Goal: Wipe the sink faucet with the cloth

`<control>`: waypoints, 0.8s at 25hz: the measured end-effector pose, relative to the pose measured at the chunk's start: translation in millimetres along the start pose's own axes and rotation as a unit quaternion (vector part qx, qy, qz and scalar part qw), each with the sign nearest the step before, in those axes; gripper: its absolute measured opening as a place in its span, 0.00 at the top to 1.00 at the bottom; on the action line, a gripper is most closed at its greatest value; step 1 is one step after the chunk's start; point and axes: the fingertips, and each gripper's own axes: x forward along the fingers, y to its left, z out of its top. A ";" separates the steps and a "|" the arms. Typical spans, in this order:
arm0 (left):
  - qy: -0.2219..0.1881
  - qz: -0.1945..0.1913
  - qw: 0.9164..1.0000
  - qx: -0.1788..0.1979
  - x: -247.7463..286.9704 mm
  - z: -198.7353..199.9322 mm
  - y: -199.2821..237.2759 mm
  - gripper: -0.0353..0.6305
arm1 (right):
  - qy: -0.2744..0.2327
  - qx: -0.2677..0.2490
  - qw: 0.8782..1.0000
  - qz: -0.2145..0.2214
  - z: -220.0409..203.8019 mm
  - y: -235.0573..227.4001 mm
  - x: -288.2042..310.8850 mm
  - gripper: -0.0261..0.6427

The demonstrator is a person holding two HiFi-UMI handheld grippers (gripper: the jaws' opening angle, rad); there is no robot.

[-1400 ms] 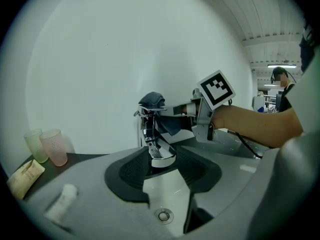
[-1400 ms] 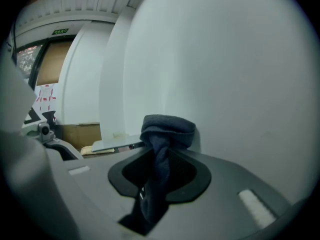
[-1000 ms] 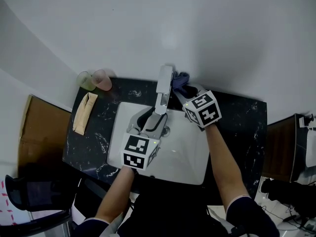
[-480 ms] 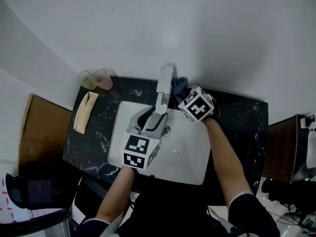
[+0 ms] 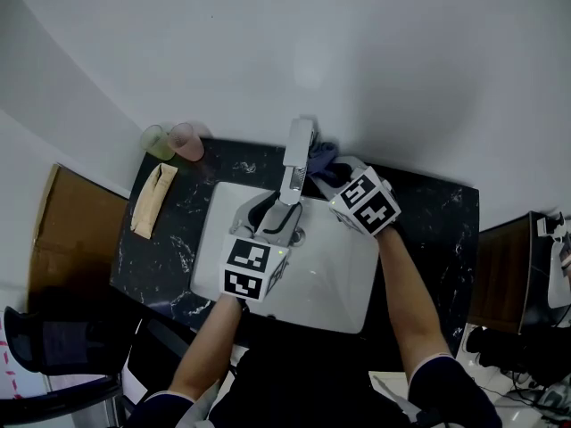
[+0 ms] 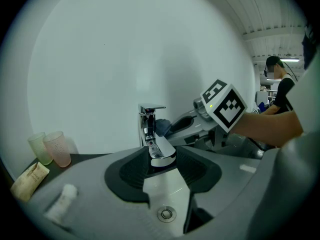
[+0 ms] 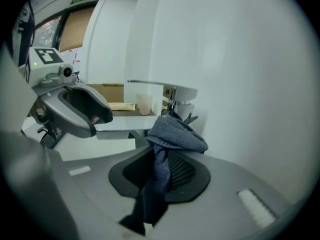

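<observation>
Wiping is underway — the right hand-held gripper (image 7: 162, 160), clamped on the bunched blue-grey cloth (image 7: 176, 134), is pressing it against the chrome sink faucet (image 6: 149, 128) behind its column. The left hand-held gripper (image 6: 161, 159) is gripping the spout — likely not yet wiped.

The wall (image 5: 375, 52) stands close behind the faucet (image 5: 297, 150), left claw (image 6: 162, 159) gripping its spout; basin (image 5: 335, 279) open below.

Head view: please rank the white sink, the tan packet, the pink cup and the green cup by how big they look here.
1. sink, by far the largest.
2. tan packet.
3. pink cup and green cup: they look about the same size, so I won't rank one above the other.
</observation>
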 end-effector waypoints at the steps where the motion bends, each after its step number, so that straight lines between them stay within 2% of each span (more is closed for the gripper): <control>1: 0.000 0.001 1.000 0.000 0.0 -0.2 0.1 0.68 | -0.005 -0.006 1.000 -0.004 5.7 -1.0 -4.6 0.85; 6: 0.001 -0.001 1.000 -0.004 -0.3 -0.8 -1.6 0.68 | -0.037 -0.034 0.998 -0.028 32.4 -5.7 -24.3 0.85; 10: 0.006 0.009 1.000 0.013 -1.7 -3.2 1.4 0.68 | -0.072 -0.066 0.994 -0.049 50.6 -4.2 -39.3 0.85; 15: 0.005 0.005 1.000 0.012 -5.8 -6.0 0.5 0.68 | -0.077 -0.102 0.991 -0.042 53.6 14.1 -51.1 0.85; 20: 0.002 0.004 1.000 0.011 -9.5 -6.7 1.2 0.68 | -0.074 -0.119 0.990 -0.015 42.4 44.0 -57.2 0.85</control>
